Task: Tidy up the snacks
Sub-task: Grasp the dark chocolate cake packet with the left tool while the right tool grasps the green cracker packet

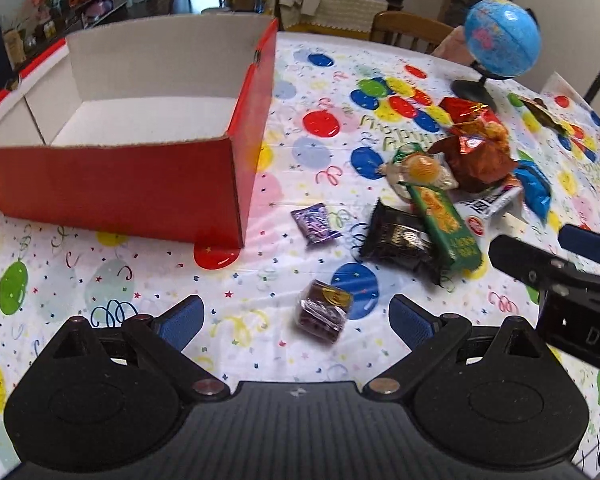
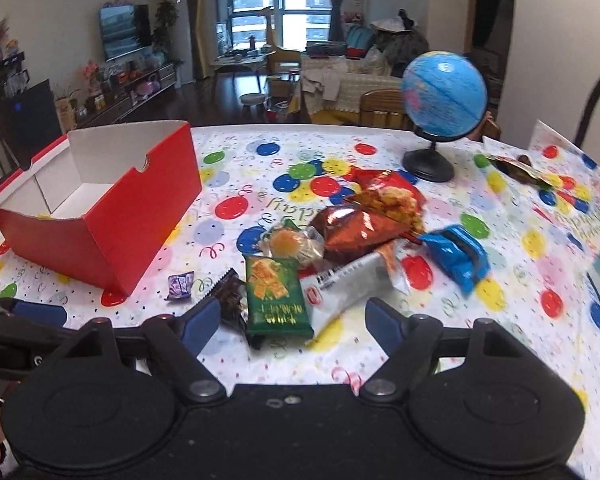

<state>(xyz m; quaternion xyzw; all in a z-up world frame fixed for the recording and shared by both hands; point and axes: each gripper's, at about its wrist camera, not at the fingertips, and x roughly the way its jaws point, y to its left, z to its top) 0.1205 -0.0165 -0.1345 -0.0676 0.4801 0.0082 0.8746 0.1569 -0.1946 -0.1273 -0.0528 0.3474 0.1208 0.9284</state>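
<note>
An open red cardboard box (image 1: 112, 192) (image 2: 112, 216) with nothing visible inside stands at the left of the table. Snacks lie to its right: a small dark wrapped sweet (image 1: 322, 316), a purple sweet (image 1: 316, 224) (image 2: 180, 285), a black packet (image 1: 400, 238) (image 2: 230, 300), a green packet (image 1: 444, 222) (image 2: 278, 298), a jelly cup (image 1: 422, 170) (image 2: 290, 244), an orange-brown bag (image 1: 478, 156) (image 2: 364, 216), a white packet (image 2: 352, 282) and a blue packet (image 2: 456, 254). My left gripper (image 1: 296, 314) is open just before the dark sweet. My right gripper (image 2: 292, 316) is open, its fingertips either side of the green packet's near end.
A blue globe (image 1: 502, 38) (image 2: 444, 92) on a black stand is at the table's far right. Another dark wrapper (image 2: 520, 168) lies beyond it. The balloon-print tablecloth (image 1: 100, 280) covers the table. A wooden chair (image 2: 384, 108) stands behind the table. The right gripper's finger (image 1: 540, 268) shows at right.
</note>
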